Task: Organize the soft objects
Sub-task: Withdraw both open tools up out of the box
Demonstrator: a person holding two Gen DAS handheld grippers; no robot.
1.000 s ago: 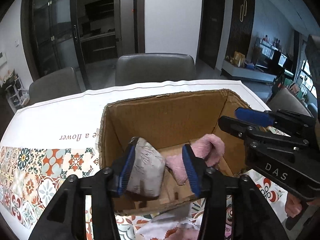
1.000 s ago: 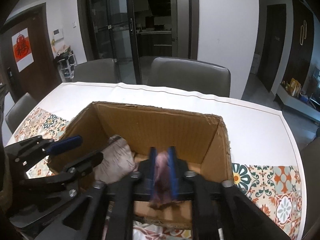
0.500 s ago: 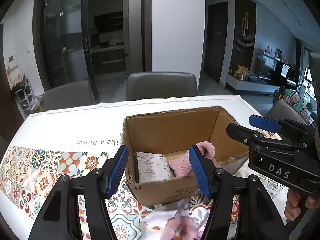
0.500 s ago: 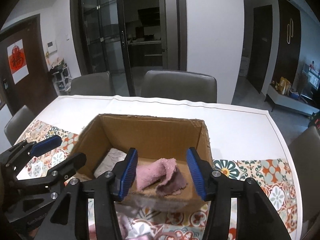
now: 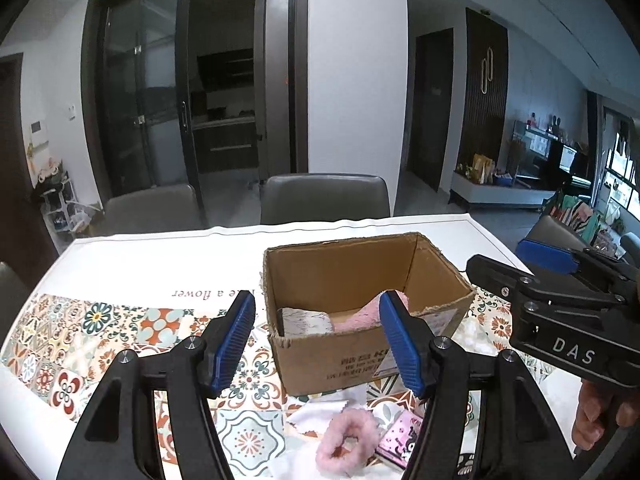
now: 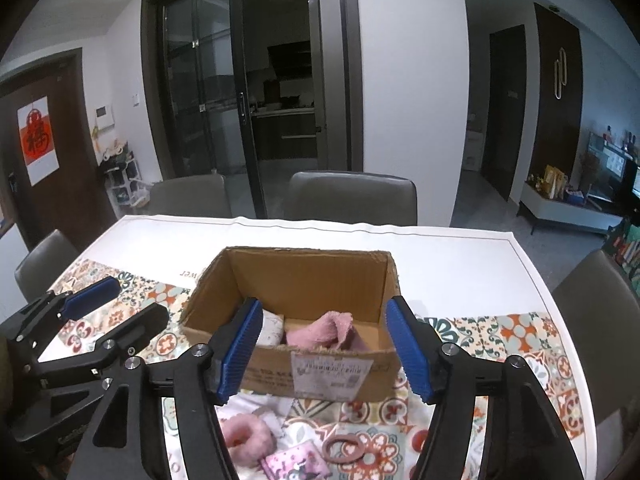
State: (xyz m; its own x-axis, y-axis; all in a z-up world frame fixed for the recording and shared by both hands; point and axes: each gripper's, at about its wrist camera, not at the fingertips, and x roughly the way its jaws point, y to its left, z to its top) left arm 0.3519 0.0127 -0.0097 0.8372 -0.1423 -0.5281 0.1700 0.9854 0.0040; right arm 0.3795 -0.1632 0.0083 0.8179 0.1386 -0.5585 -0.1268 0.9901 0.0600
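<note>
Left claw (image 5: pixel 318 340) spread wide, blue pads (image 5: pixel 236 340) holding nothing, hovering above the tabletop (image 5: pixel 160 276) in front of the cardboard box (image 5: pixel 360 344). Inside the box: grey patterned cloth (image 5: pixel 306 320) at left, pink towel (image 5: pixel 360 316) beside it, both partly hidden by the near wall. Pink fluffy scrunchie (image 5: pixel 346 446) lies on the tabletop before the box, next to a pink card (image 5: pixel 398 440), cut off by a claw finger. Right claw (image 6: pixel 326 346) equally wide, empty, level with the box front. Brown ring (image 6: pixel 343 449) lies on the tabletop at right.
</note>
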